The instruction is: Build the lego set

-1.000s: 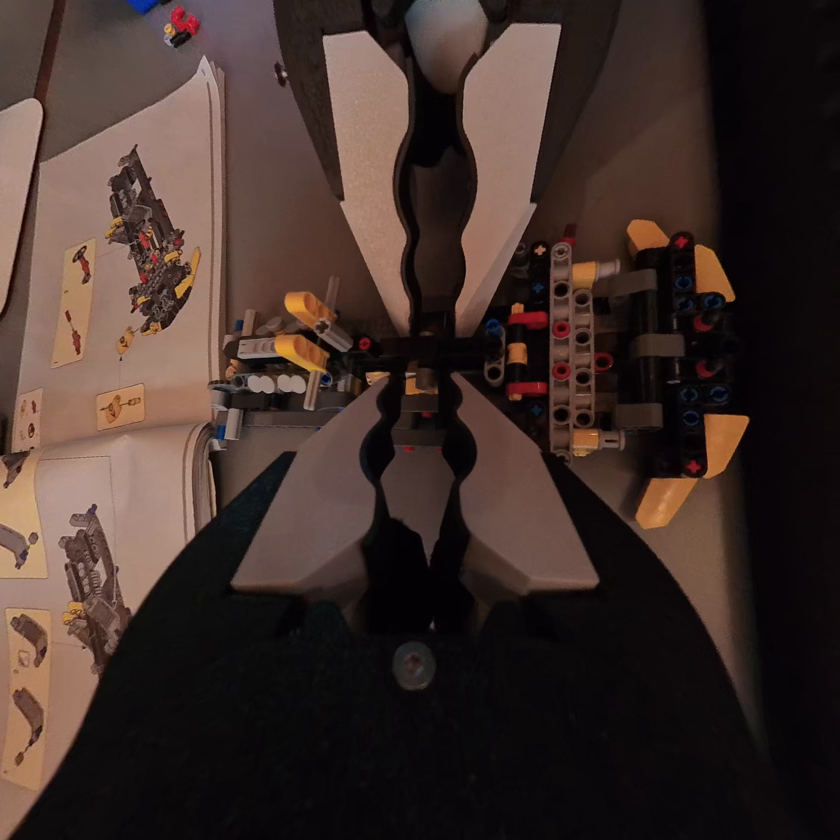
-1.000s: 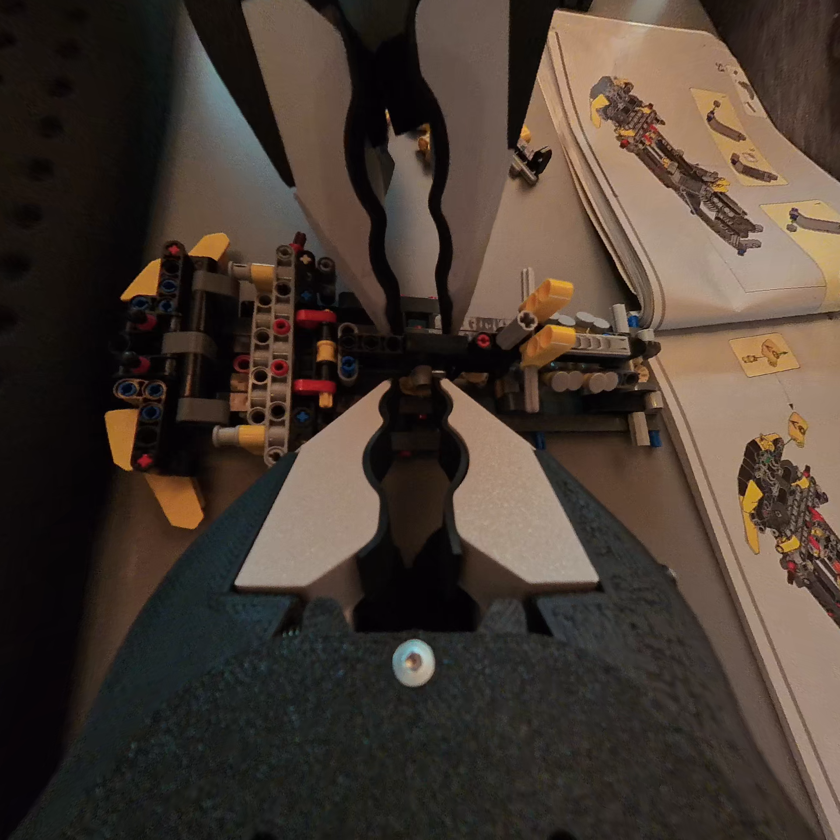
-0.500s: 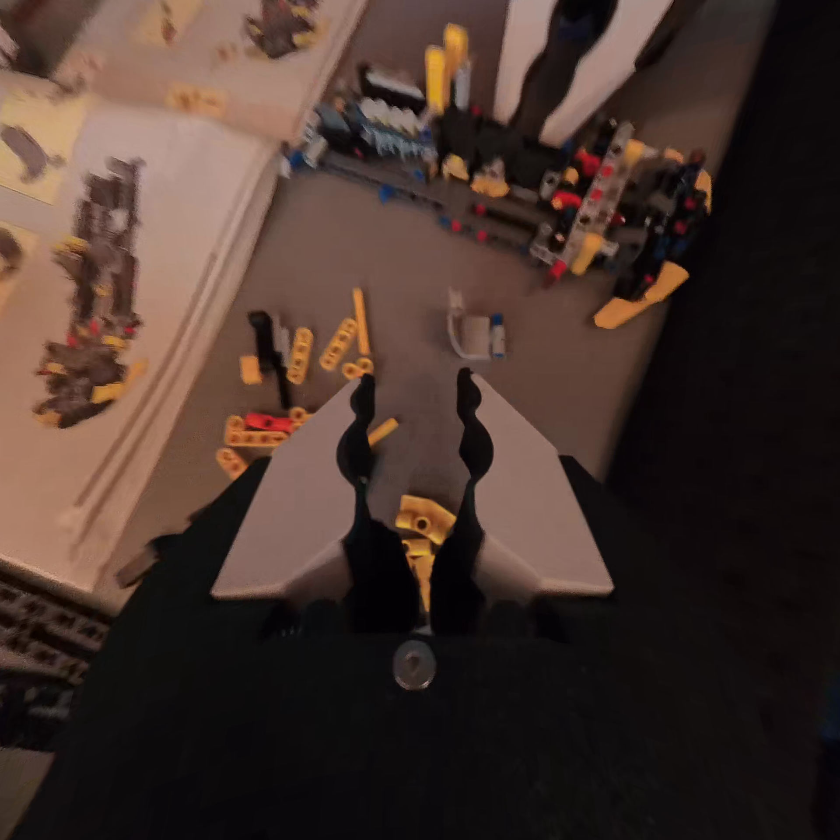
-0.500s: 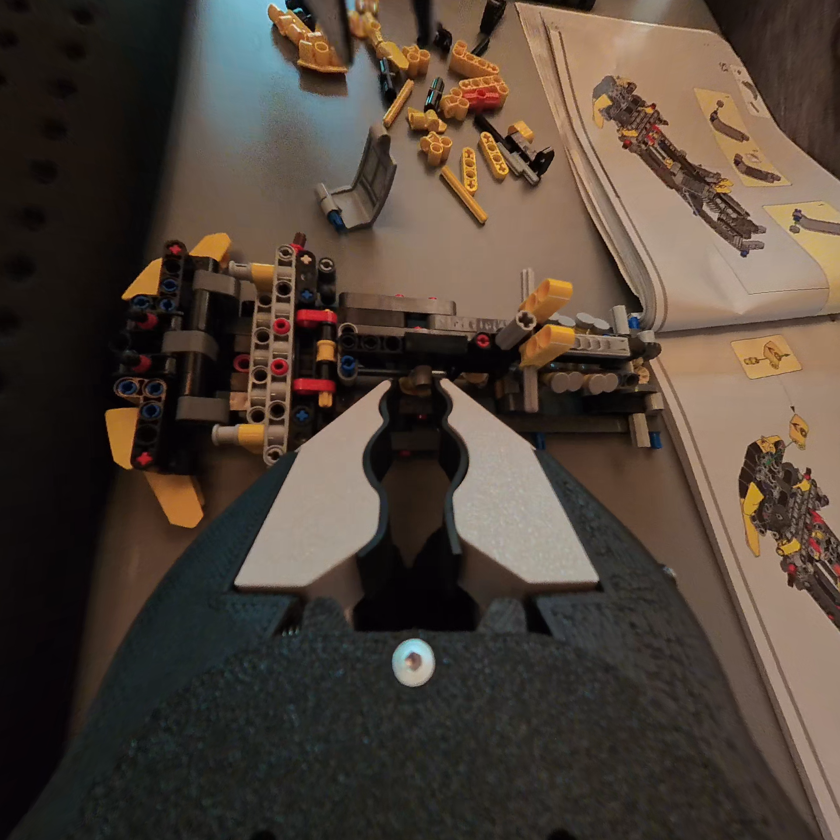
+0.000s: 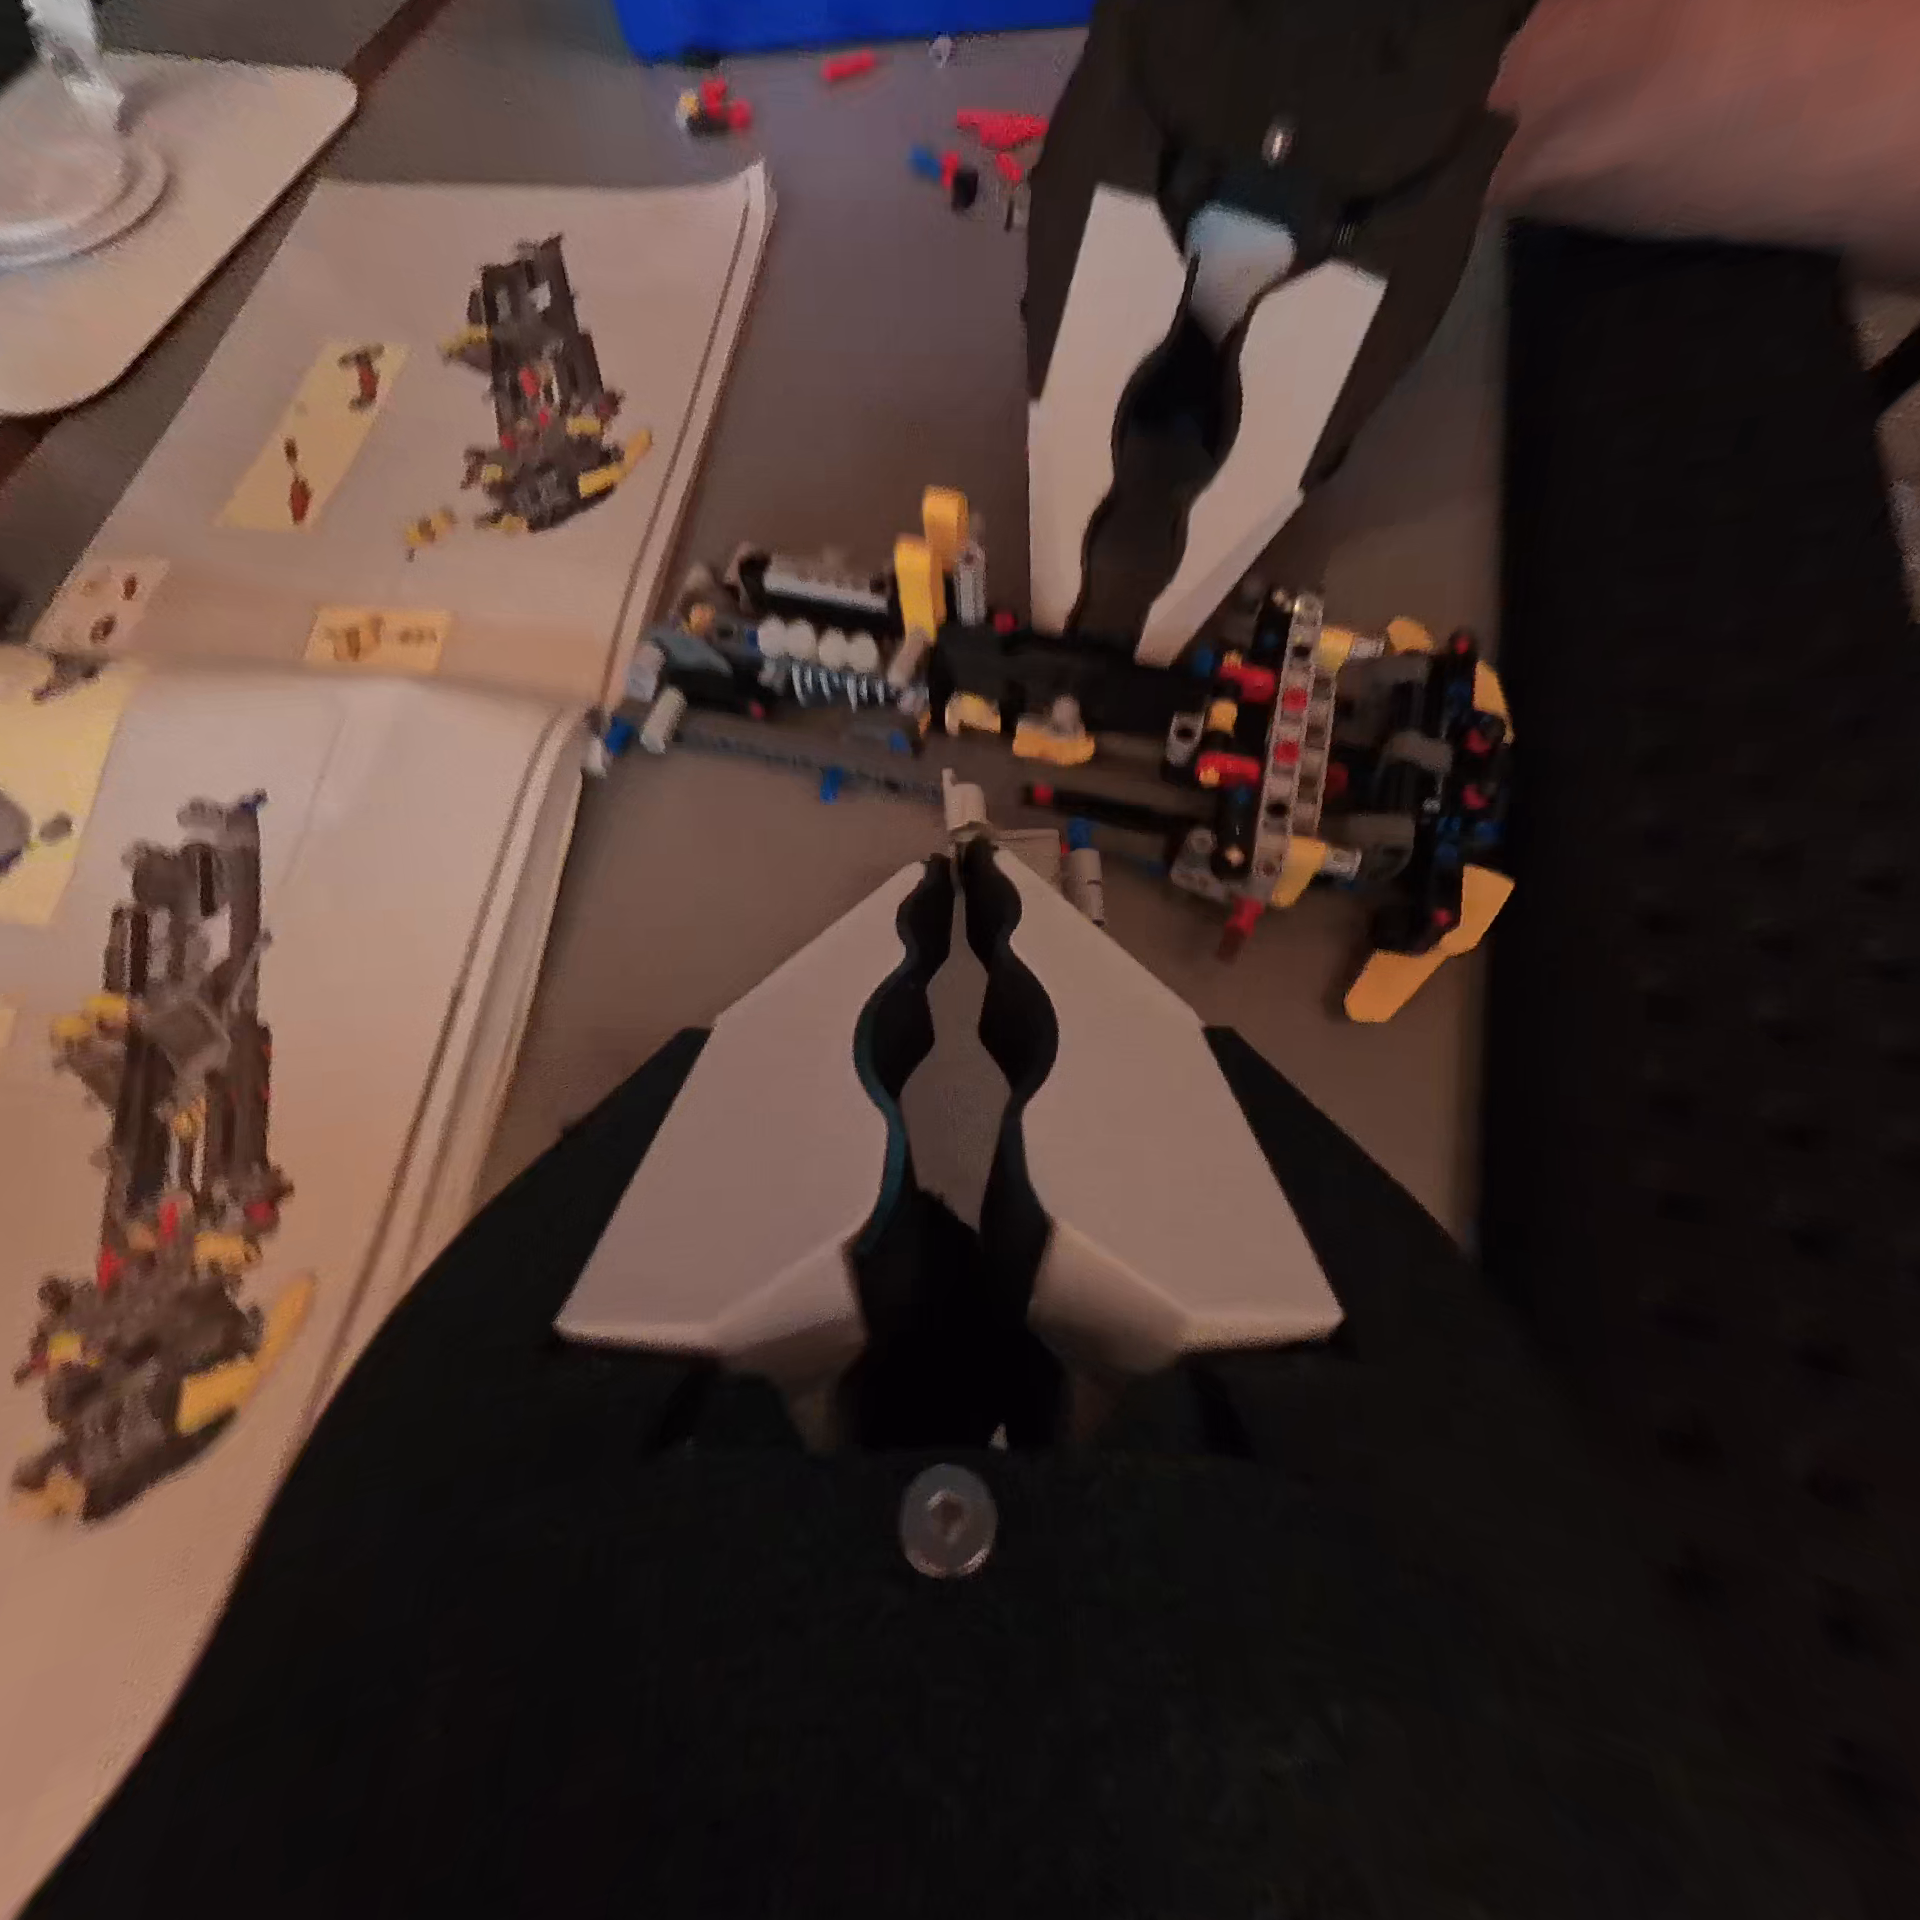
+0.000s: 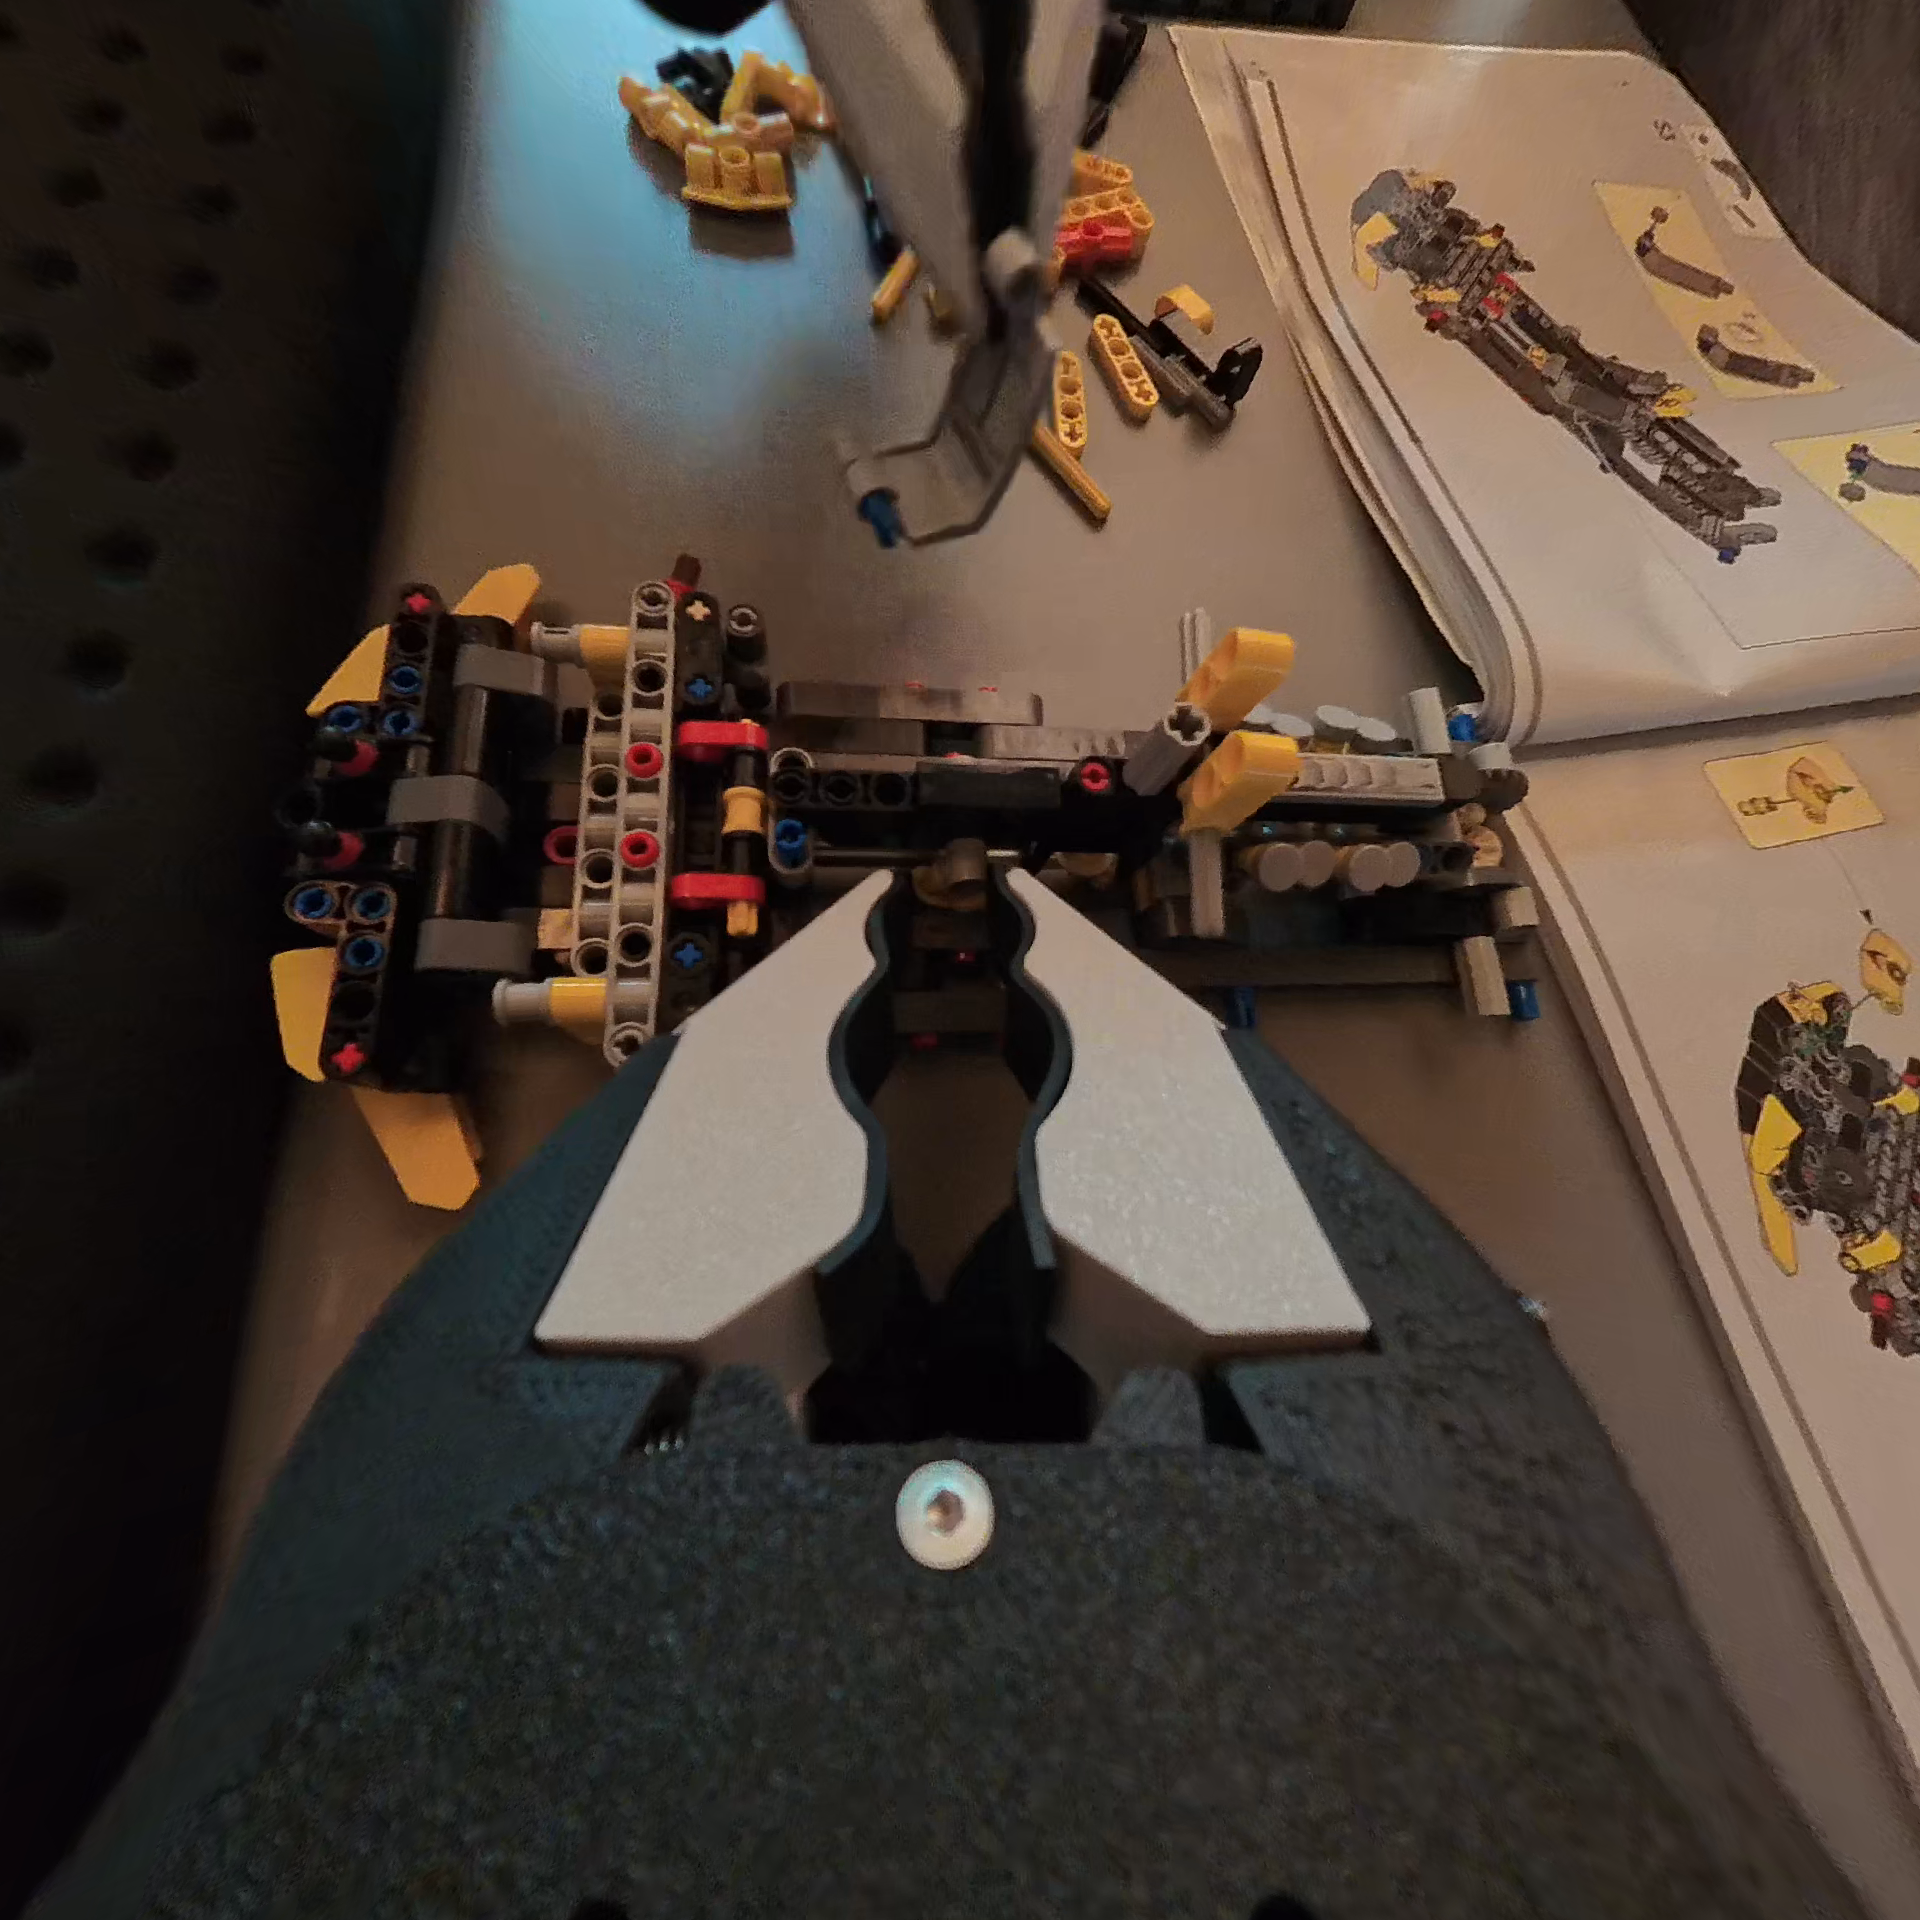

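The half-built black, grey and yellow lego model (image 6: 935, 790) lies across the grey table; it also shows in the left wrist view (image 5: 1091, 707). My right gripper (image 6: 951, 883) is shut on the model's black middle section, and in the left wrist view (image 5: 1107, 639) it comes in from the far side. My left gripper (image 5: 961, 878) is shut on a grey curved panel piece (image 5: 966, 816) and holds it just in front of the model. In the right wrist view the panel (image 6: 966, 457), with a blue pin at its end, hangs from the left gripper (image 6: 997, 260) above the table.
An open instruction booklet (image 5: 416, 520) lies beside the model's end, also in the right wrist view (image 6: 1558, 416). Loose yellow, red and black pieces (image 6: 1112, 353) lie beyond the model. A dark perforated surface (image 6: 104, 623) borders the table. Small red pieces (image 5: 987, 135) lie farther off. There is about 9 centimeters between the tips of the two grippers.
My left gripper let go of the model, drew back over the loose pieces, closed on the grey panel and now carries it toward the model. The right gripper has stayed on the model.
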Demonstrator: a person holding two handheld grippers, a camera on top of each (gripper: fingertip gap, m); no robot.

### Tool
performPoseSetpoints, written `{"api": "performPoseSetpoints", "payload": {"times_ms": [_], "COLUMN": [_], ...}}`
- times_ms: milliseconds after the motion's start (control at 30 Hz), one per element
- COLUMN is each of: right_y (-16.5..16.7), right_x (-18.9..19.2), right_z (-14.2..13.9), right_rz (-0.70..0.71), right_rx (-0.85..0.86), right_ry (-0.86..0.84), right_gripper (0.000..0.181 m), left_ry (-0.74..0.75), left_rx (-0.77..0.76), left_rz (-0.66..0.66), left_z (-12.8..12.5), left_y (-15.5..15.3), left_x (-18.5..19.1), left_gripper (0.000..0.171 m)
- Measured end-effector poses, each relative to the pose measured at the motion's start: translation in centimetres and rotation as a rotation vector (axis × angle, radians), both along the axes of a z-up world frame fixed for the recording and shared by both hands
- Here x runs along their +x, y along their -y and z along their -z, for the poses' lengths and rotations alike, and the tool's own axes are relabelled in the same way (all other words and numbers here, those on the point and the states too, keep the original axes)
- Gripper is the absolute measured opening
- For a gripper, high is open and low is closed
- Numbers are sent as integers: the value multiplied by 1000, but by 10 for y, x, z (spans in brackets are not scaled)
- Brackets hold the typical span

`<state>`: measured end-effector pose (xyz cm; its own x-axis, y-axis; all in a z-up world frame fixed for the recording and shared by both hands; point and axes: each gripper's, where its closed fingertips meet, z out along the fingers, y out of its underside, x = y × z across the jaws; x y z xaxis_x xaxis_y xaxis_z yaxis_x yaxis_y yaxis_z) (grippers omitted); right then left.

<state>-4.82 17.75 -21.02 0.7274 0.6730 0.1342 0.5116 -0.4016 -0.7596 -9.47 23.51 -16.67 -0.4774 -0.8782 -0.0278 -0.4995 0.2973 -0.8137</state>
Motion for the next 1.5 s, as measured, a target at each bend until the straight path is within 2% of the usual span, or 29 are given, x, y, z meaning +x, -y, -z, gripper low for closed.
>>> {"api": "performPoseSetpoints", "payload": {"times_ms": [67,133,300,400,600,1267,1500], "right_y": [2,5,-4,-12,-18,-13,-14], "right_x": [0,3,29,32,33,37,36], "right_z": [-4,-16,-49,-44,-32,-30,-31], "right_rz": [-9,0,134,158,158,115,115], "right_rx": [0,21,99,103,85,45,44], "right_ry": [-27,-85,-280,-276,-186,-219,-217], "right_gripper": [17,17,19,19,5,4,4], "left_ry": [-39,-105,-203,-214,-224,-366,-378], "left_rx": [15,36,20,10,-15,-71,-65], "left_rz": [54,112,209,263,310,518,539], "left_z": [-5,0,15,19,21,22,22], "left_y": [-3,-4,-4,2,5,9,15], "left_x": [13,24,35,34,39,50,53], "left_gripper": [0,0,0,0,0,0,0]}}
